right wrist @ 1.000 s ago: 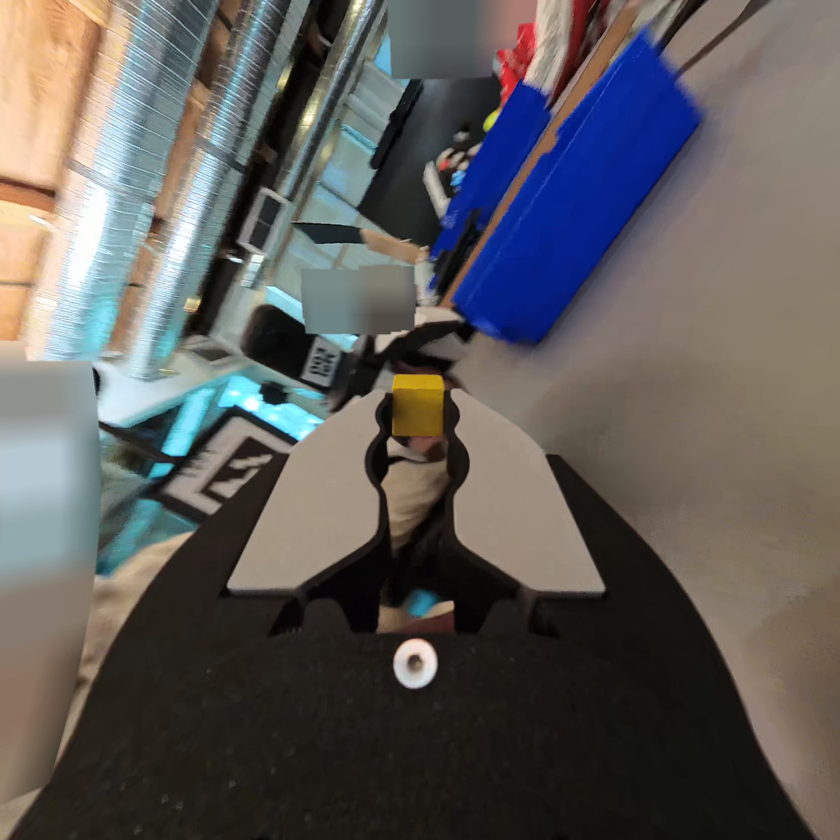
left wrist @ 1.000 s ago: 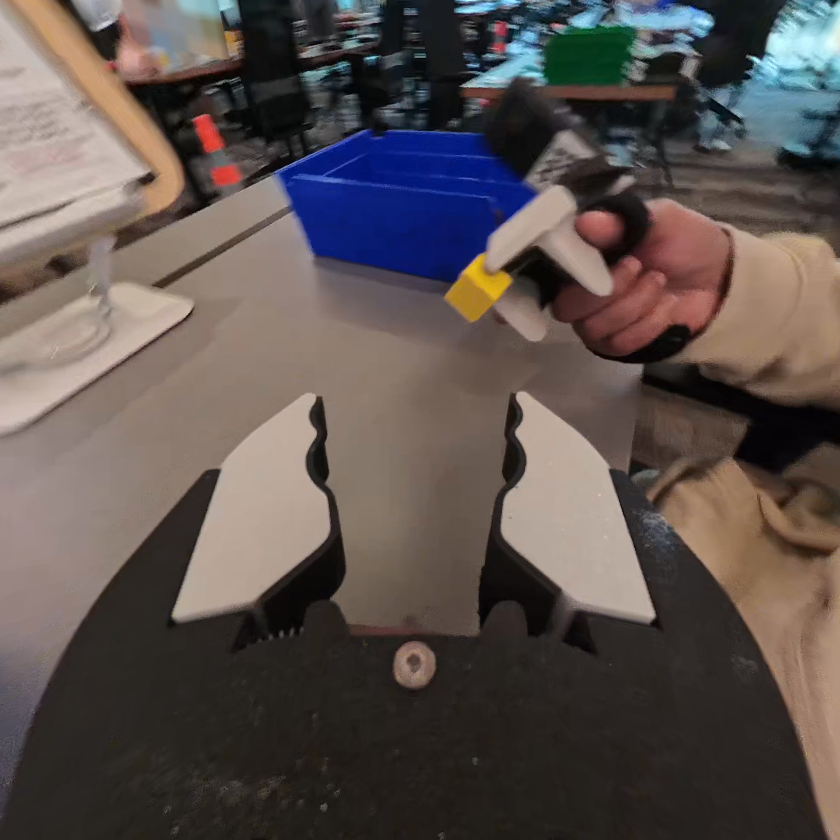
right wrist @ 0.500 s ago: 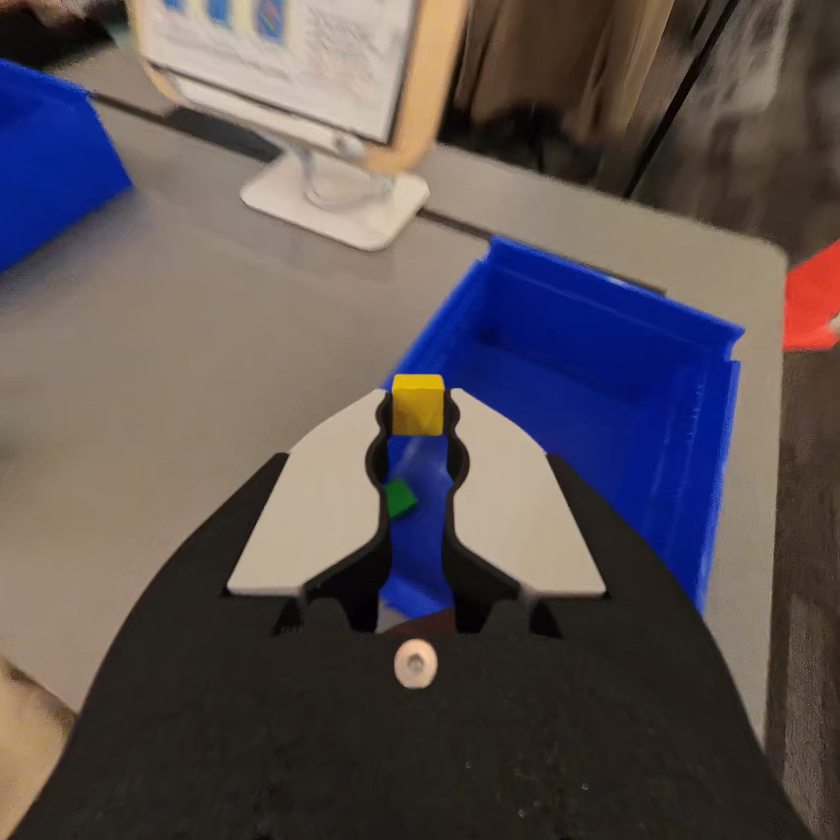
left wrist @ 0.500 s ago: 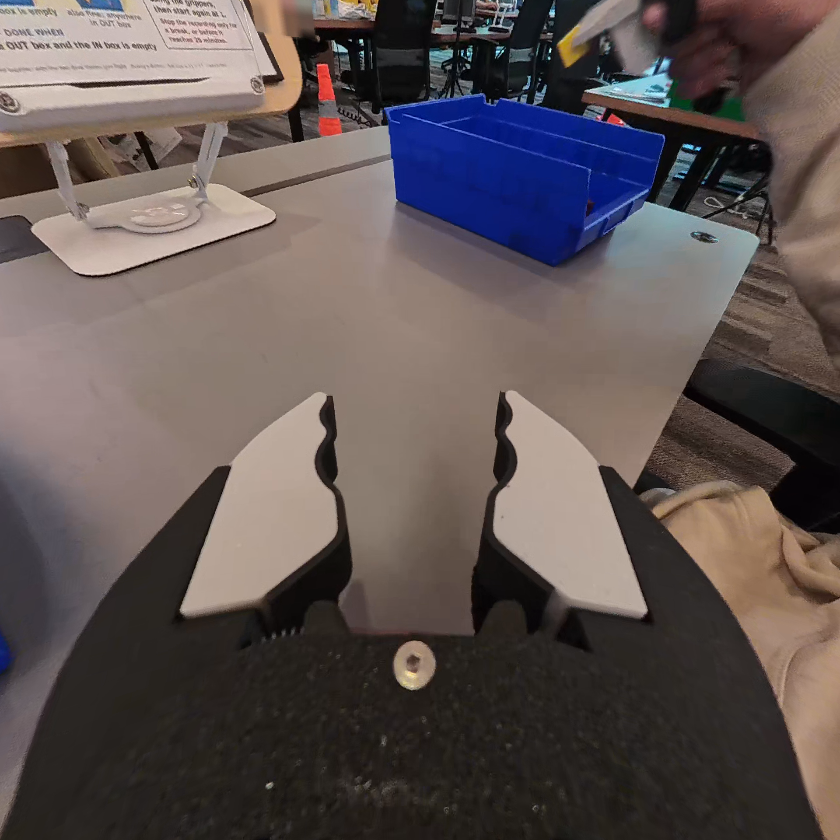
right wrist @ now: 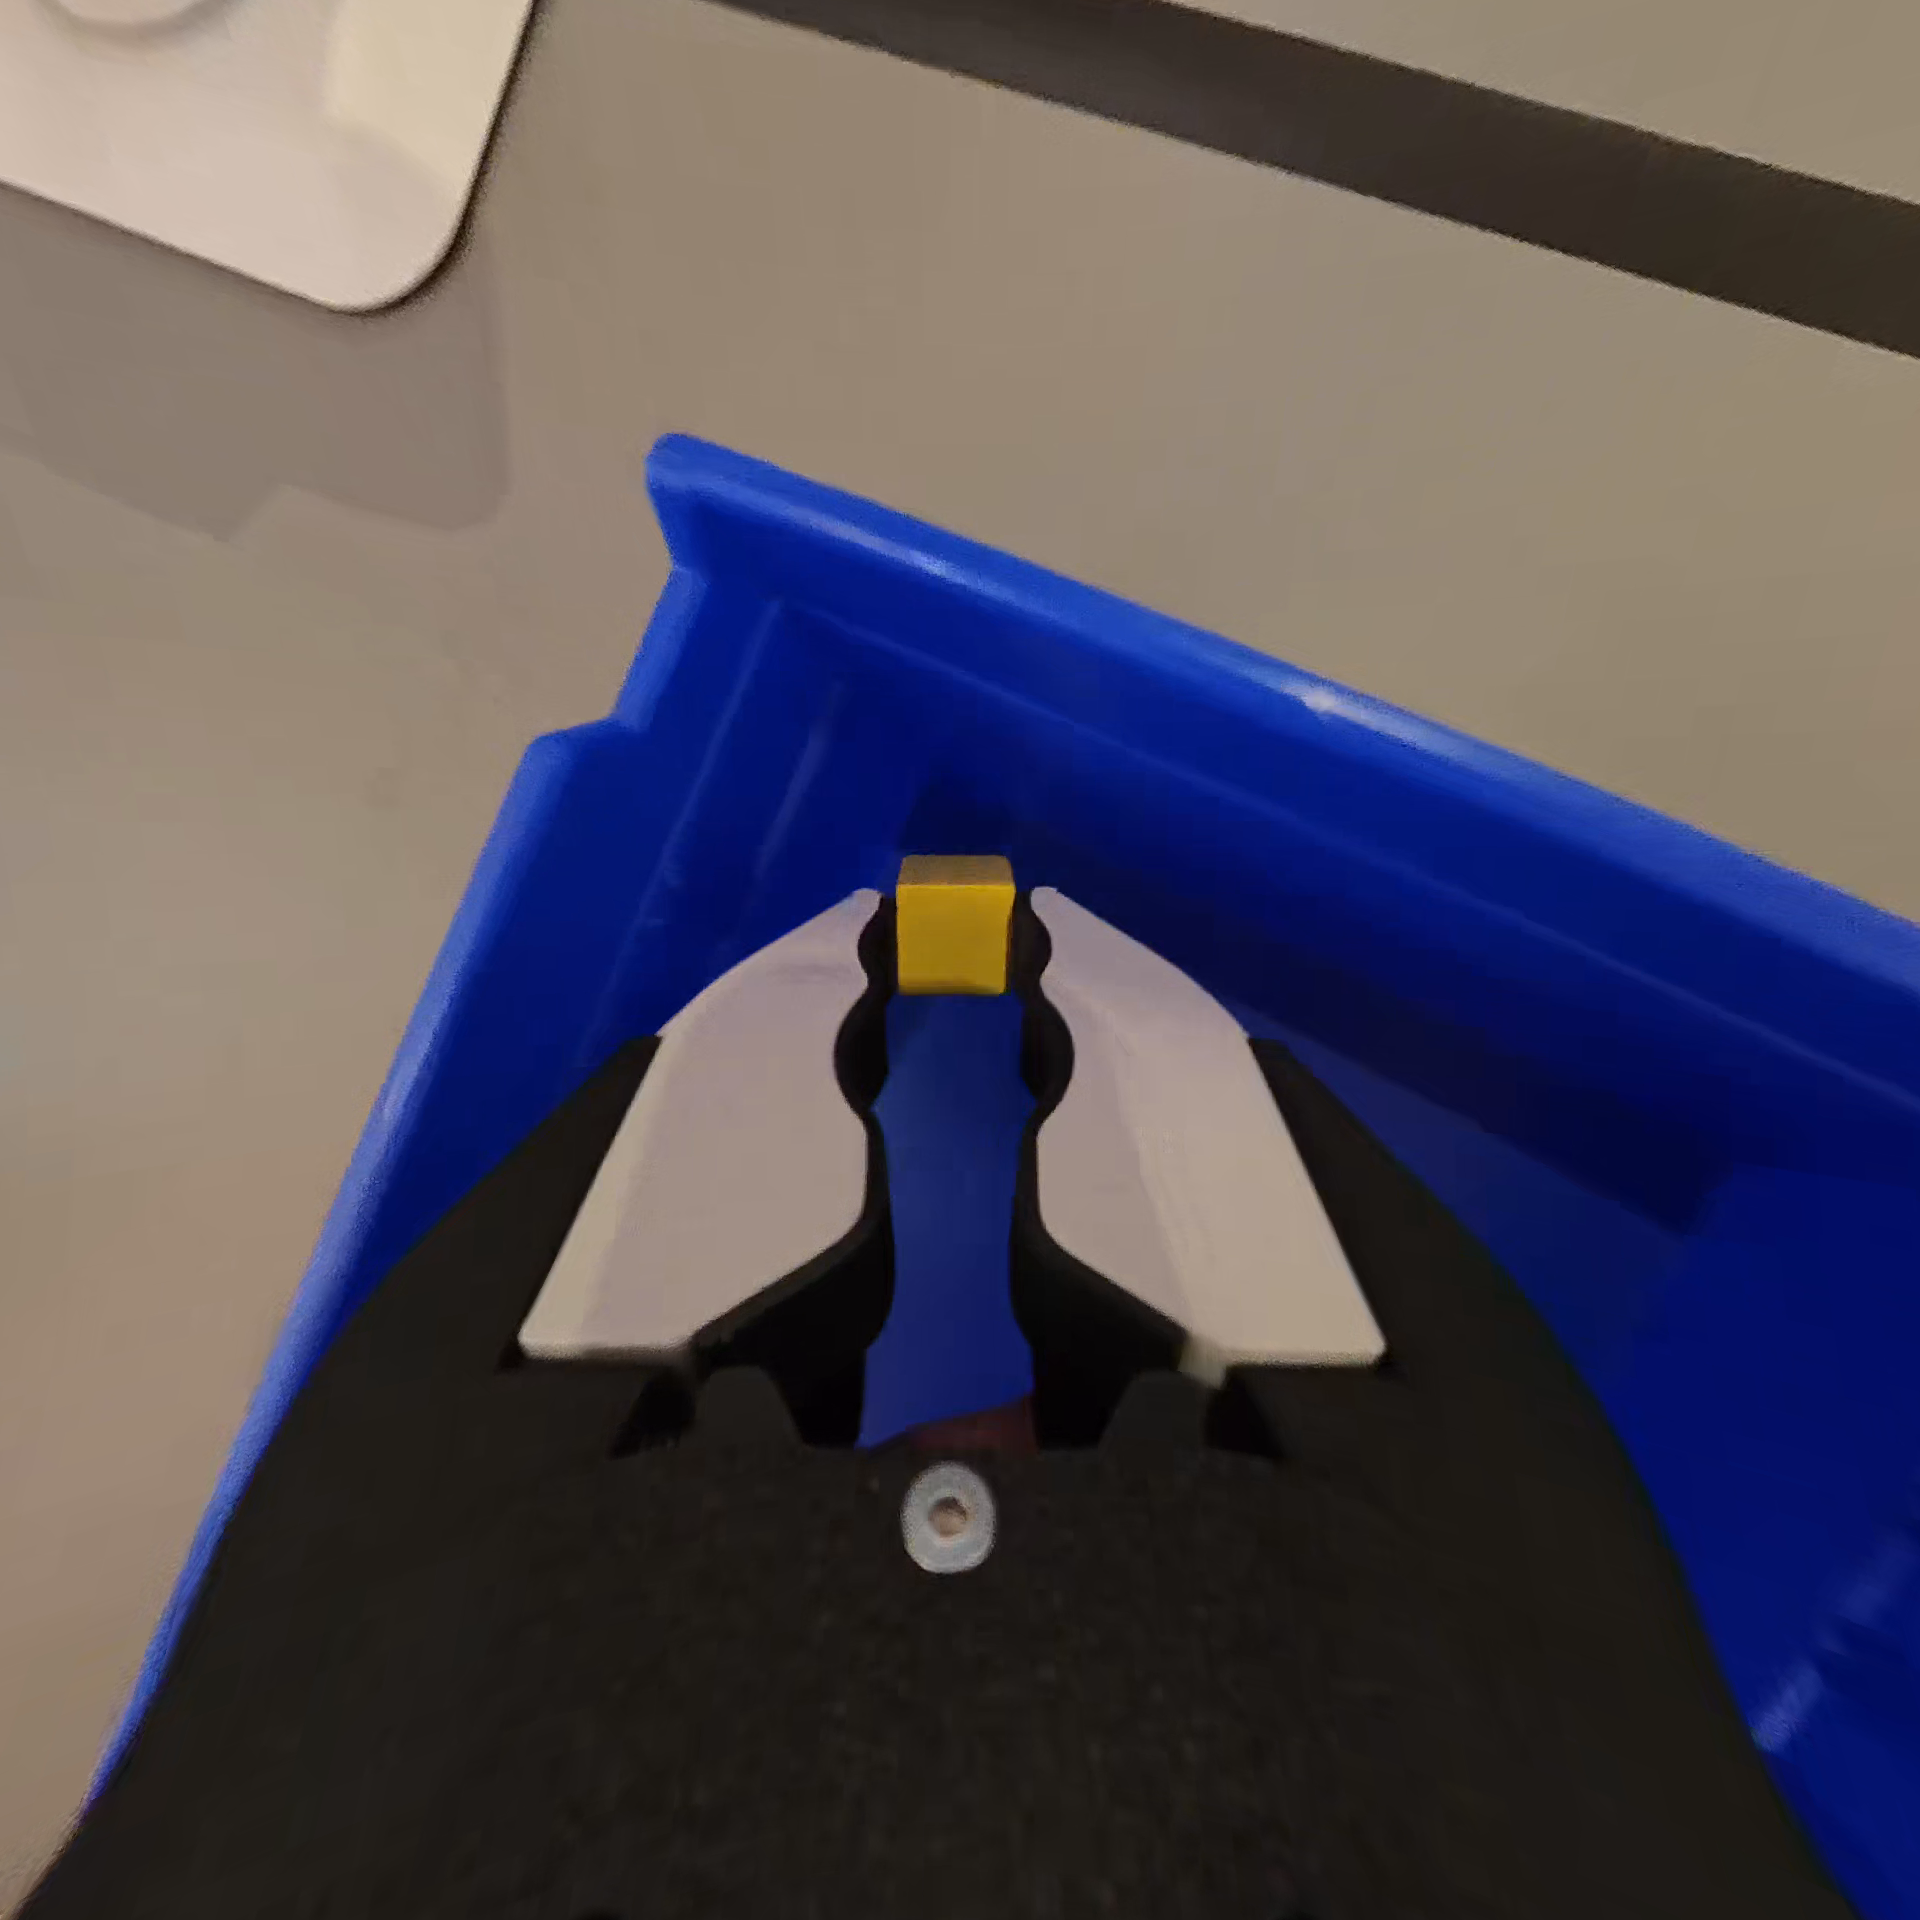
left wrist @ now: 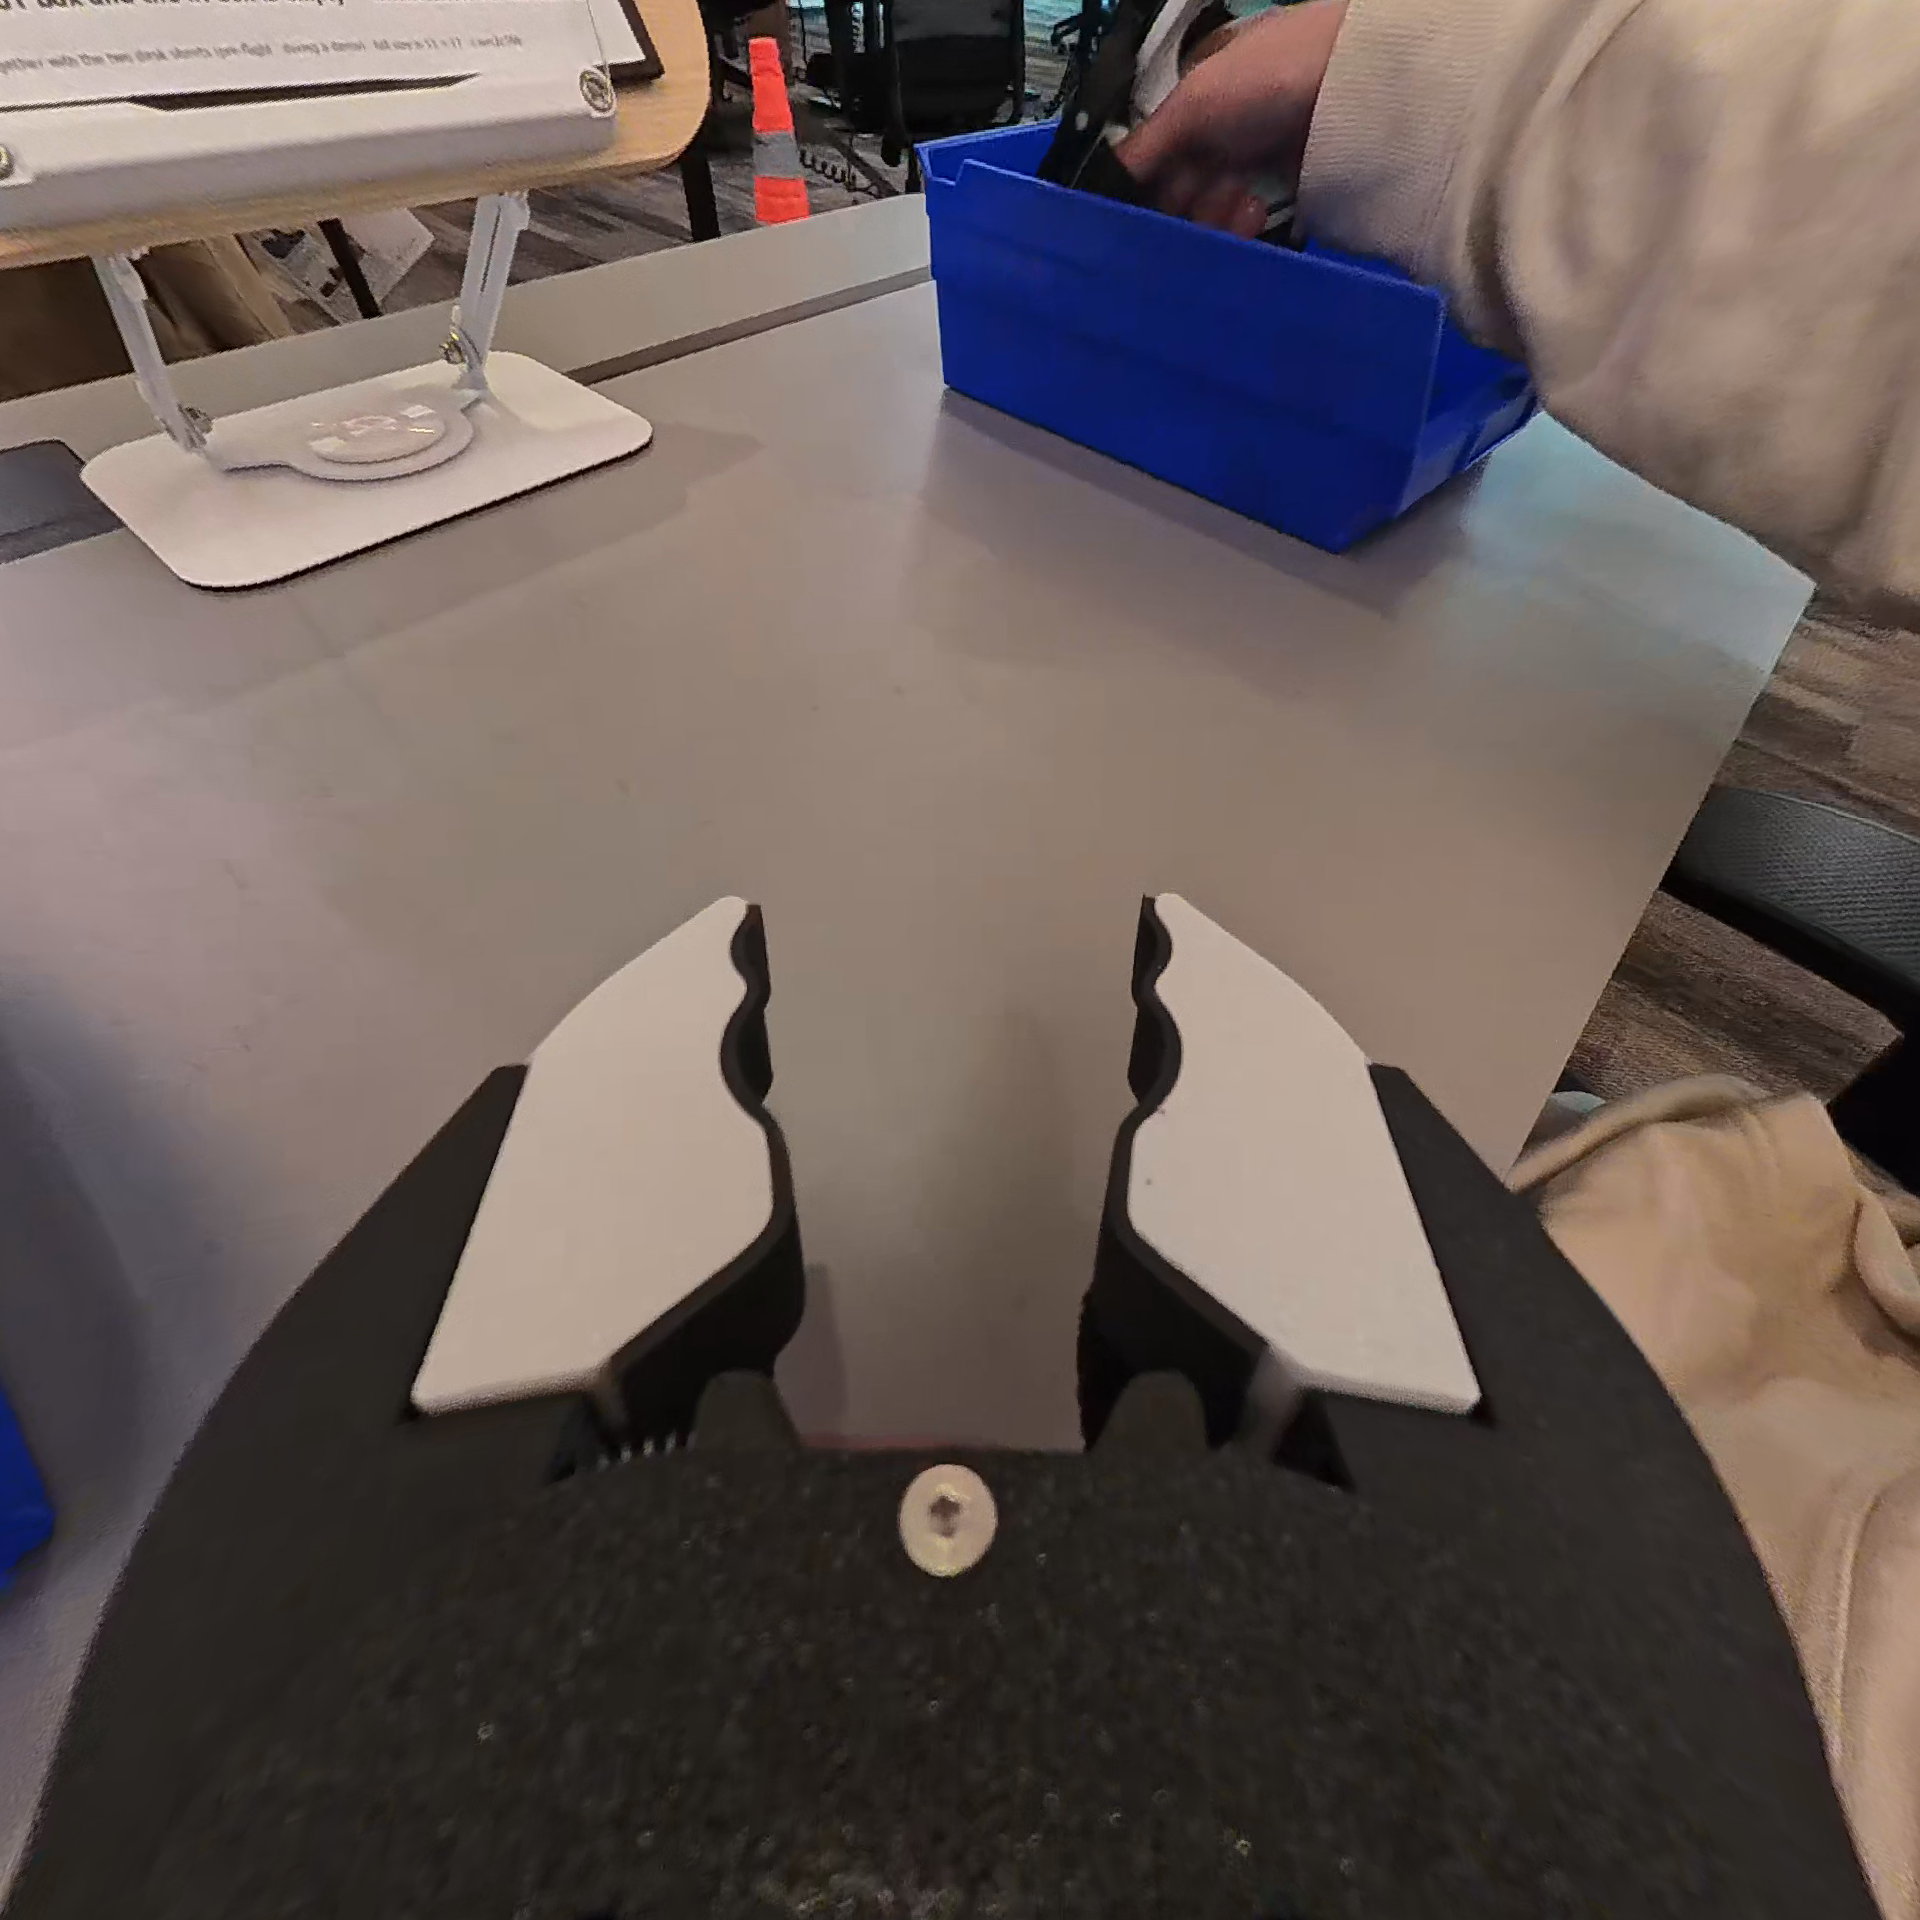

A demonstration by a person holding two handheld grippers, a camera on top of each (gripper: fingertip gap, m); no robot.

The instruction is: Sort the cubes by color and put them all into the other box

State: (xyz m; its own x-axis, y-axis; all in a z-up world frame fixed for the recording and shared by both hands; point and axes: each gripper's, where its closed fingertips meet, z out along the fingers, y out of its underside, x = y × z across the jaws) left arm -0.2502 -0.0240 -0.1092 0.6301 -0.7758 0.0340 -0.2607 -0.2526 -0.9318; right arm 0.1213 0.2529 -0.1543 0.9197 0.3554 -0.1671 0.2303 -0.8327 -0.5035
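Yellow, bright and matte, that is the cube (right wrist: 953,925) pinched right at the tips of the right claw (right wrist: 953,935), a small block with crisp square edges, its top face a shade duller than the face turned toward the camera. The right claw is closed down to the cube's width, both pale fingers (right wrist: 727,1132) pressing its sides, and it sits low inside the blue box (right wrist: 1195,748), nosed into a corner where two glossy plastic walls meet. Whether the cube touches the box floor cannot be told from here. The floor of the box seen between the fingers is plain blue. Over in the left wrist view, the same blue box (left wrist: 1174,332) stands at the far right part of the grey tabletop (left wrist: 831,675), and a hand (left wrist: 1216,125) in a cream sleeve (left wrist: 1621,260) reaches down into it, the picture blurred there. The left claw (left wrist: 951,914) hangs above bare tabletop, well apart from the box, its fingers spread wide with nothing between them. A white stand (left wrist: 364,468) carrying a board with a printed sheet rests at the far left of the tabletop, and an orange cone (left wrist: 774,135) shows on the floor beyond.
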